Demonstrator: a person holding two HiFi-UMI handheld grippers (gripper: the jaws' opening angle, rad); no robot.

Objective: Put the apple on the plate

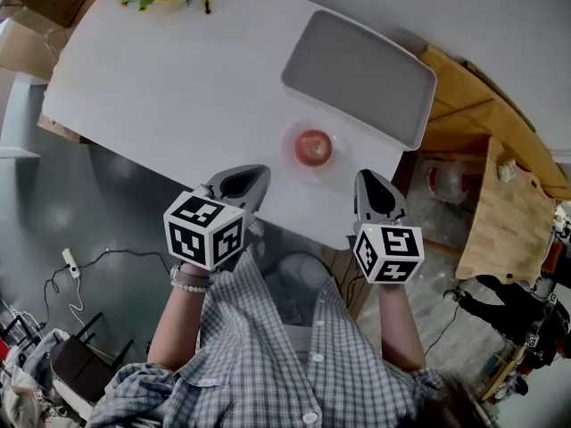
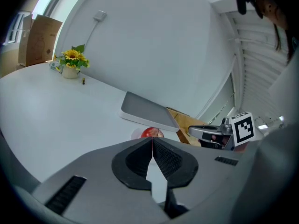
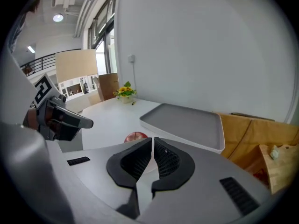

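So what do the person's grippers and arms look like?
Both the left gripper and right gripper are grey shells with black ribbed tongs, each carrying a white cube of black square markers. The person wears a blue-grey checked shirt, sleeves rolled, and a bead bracelet on the left wrist.

Checked shirt (image 1: 268, 355), bead bracelet (image 1: 189, 284); left hand-held gripper (image 1: 255, 175) and right hand-held gripper (image 1: 368, 179) grey, with marker cubes (image 1: 203, 230).

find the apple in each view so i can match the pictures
Head view: apple near centre.
Left gripper view: apple low centre, just above the closed jaw tips.
Right gripper view: apple just left of the jaw tips.
Shared landmark: grey tray just behind it.
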